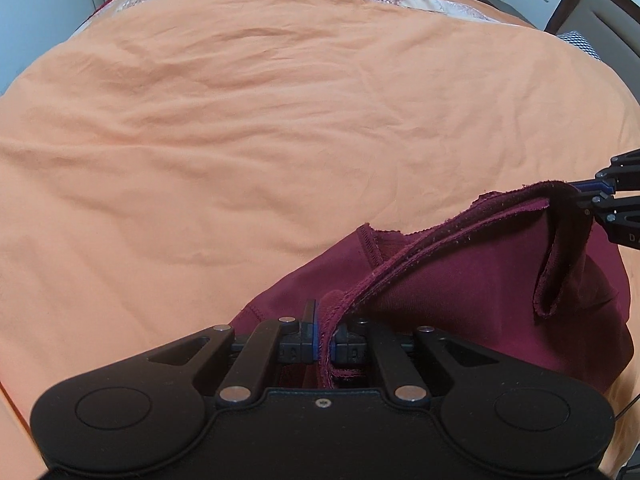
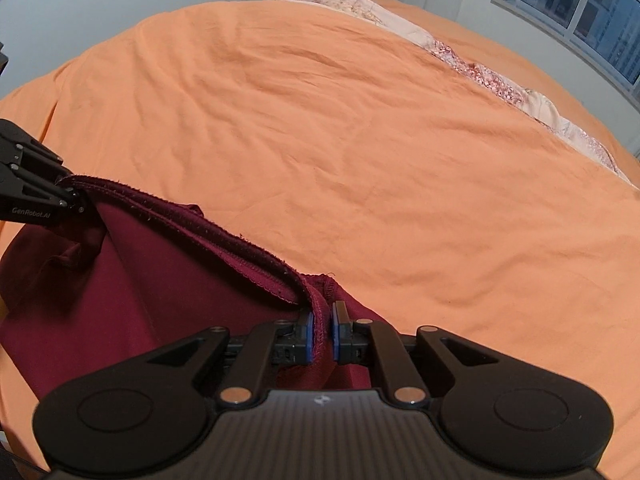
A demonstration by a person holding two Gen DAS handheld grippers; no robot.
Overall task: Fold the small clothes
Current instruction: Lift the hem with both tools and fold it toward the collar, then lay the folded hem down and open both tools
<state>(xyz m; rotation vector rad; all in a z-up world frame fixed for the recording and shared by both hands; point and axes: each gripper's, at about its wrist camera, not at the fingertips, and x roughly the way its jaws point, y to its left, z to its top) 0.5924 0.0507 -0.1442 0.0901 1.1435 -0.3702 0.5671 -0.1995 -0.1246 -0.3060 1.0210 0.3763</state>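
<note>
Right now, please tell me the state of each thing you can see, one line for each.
Left hand-held gripper: shut on the garment's hem.
Right hand-held gripper: shut on the same hem.
Maroon garment: hem lifted and stretched between both grippers, the rest hanging down onto the bed.
Orange bedsheet: spread out, wrinkled.

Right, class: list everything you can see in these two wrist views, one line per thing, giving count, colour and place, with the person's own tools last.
Garment: one, maroon, near edge of the bed, its hem lifted and stretched between both tongs.
Bedsheet: one, orange, wrinkled, covering the bed.
Patterned quilt: one, cream with red print, strip along the far side of the bed.
Window: one, dark glass with a pale frame, upper right of the right wrist view.
Headboard: one, dark frame, upper right of the left wrist view.
Left tongs: one, black with blue pads, shut on the hem.
Right tongs: one, black with blue pads, shut on the hem.
</note>
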